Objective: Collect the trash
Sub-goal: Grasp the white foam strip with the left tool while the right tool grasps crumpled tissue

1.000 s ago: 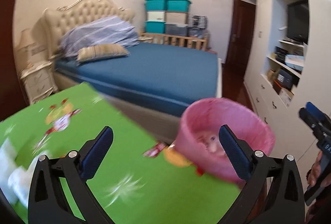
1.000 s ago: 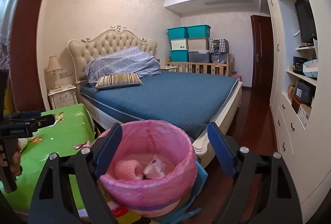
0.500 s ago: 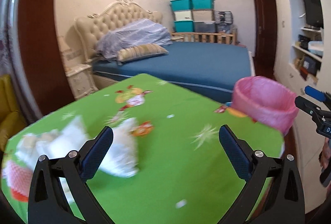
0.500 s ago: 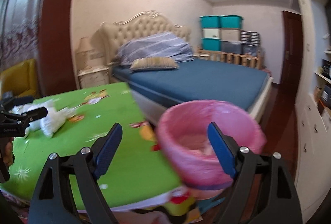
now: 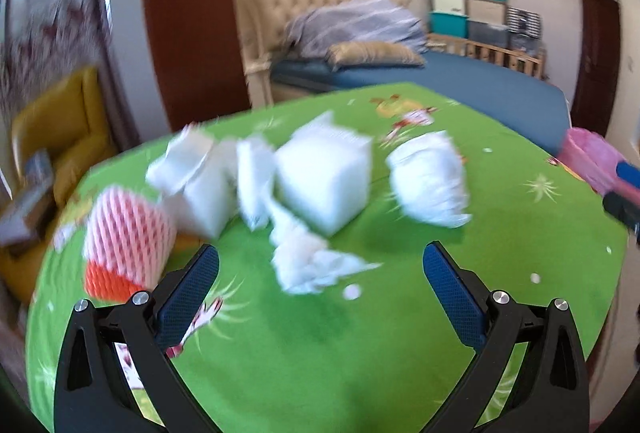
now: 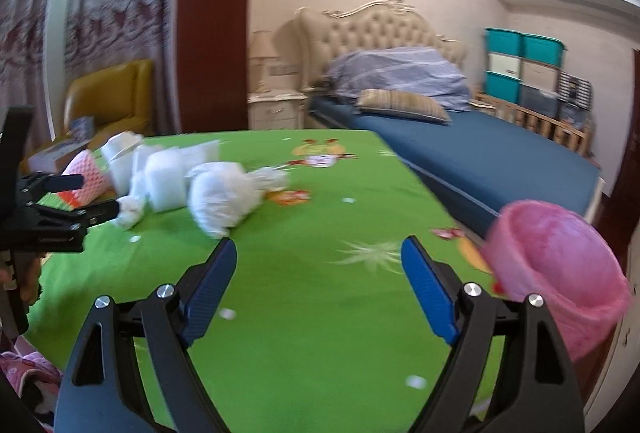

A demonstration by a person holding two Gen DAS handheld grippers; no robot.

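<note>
One pink-lined bin (image 6: 556, 273), contents unseen.

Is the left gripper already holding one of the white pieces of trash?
No, the left gripper is open and empty, with the crumpled white tissue lying on the green table beyond its fingers.

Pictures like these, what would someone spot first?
The bright green tablecloth fills the front, with a heap of white trash and a pink-and-orange foam net at its left side. A pink bin stands off the right edge. Behind is a big blue bed.
</note>
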